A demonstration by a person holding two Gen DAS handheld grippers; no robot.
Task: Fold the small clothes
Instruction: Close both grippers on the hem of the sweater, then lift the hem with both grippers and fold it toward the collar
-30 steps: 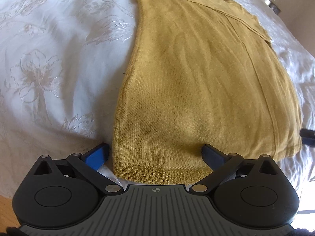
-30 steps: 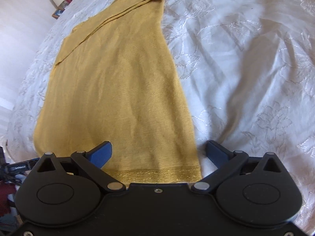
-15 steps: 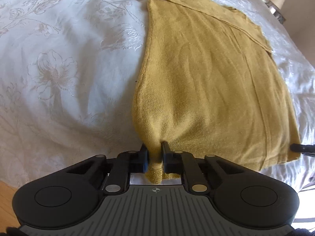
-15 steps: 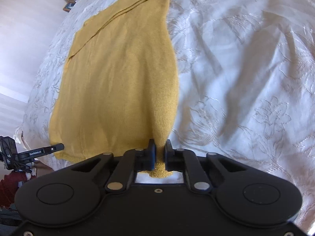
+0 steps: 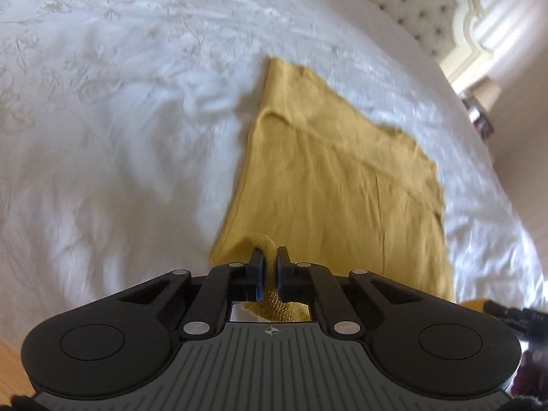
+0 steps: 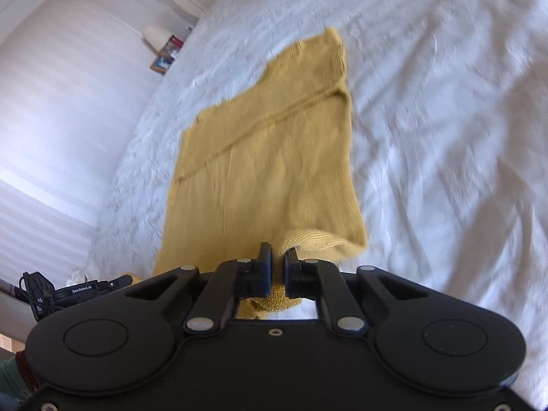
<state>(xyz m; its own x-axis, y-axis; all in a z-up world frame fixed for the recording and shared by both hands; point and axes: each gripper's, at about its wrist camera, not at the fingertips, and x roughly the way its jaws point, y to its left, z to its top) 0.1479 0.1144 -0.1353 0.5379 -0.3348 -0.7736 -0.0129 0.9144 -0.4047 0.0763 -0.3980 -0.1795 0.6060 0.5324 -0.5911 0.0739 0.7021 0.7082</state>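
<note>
Sunlit white embroidered bedspread (image 5: 137, 137), tufted headboard (image 5: 411, 3), pale striped wall (image 6: 51, 120)

Mustard knit top (image 5: 335, 185) flat on bed (near hem corners lifted).

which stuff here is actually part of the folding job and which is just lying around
Part of the job:
- mustard-yellow knitted garment
- left gripper, shut on the garment's hem corner
- right gripper, shut on the other hem corner

Just lying about:
- white embroidered bedspread underneath
- white bedside lamp
- tufted headboard
</note>
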